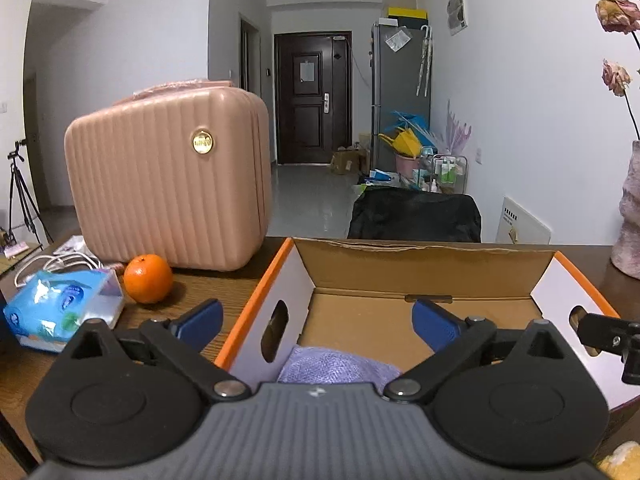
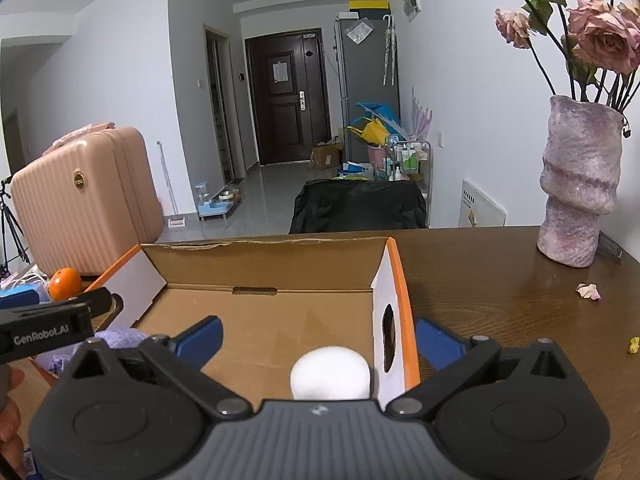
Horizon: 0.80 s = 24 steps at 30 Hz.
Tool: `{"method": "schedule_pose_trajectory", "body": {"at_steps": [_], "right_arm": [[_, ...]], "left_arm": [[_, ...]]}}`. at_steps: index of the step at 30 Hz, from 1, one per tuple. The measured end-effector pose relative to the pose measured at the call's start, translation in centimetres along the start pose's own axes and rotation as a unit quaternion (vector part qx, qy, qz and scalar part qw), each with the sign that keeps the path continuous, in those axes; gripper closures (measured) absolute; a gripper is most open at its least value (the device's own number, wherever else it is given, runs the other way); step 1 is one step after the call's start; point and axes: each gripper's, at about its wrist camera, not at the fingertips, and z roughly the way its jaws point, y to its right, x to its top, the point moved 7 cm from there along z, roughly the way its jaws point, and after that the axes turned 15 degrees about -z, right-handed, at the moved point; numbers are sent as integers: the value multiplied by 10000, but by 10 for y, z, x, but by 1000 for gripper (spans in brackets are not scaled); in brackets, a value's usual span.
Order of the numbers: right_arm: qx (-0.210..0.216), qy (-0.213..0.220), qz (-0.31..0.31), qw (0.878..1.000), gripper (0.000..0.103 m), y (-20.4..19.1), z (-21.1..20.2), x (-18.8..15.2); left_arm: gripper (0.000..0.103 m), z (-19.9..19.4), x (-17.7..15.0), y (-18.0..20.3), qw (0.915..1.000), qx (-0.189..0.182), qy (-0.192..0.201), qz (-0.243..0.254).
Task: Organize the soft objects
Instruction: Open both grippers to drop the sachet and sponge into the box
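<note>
An open cardboard box [image 1: 400, 260] with orange-edged white flaps sits on the wooden table; it also shows in the right wrist view [image 2: 260, 264]. A purple knitted cloth [image 1: 332, 366] lies inside at its near left corner, also seen in the right wrist view [image 2: 120, 338]. A white soft ball [image 2: 330, 372] lies inside at the near right corner. My left gripper [image 1: 316, 320] is open and empty, straddling the box's left wall above the cloth. My right gripper [image 2: 318, 338] is open and empty, straddling the right wall above the ball.
A pink ribbed case [image 1: 168, 184], an orange [image 1: 148, 279] and a blue tissue pack [image 1: 60, 308] stand left of the box. A purple vase [image 2: 580, 184] with dried roses stands at the back right. Petals [image 2: 588, 291] lie on the table. A yellow object [image 1: 622, 460] shows at the lower right.
</note>
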Motion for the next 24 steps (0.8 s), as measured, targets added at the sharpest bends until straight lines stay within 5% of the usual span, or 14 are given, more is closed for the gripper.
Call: {"method": "schedule_pose_trajectory", "body": {"at_steps": [24], "right_arm": [[-90,259,-97,9996,0,-5,-40,-2]], "left_arm": [[0,-35,3,-10,9998,-90,192,-20]]}}
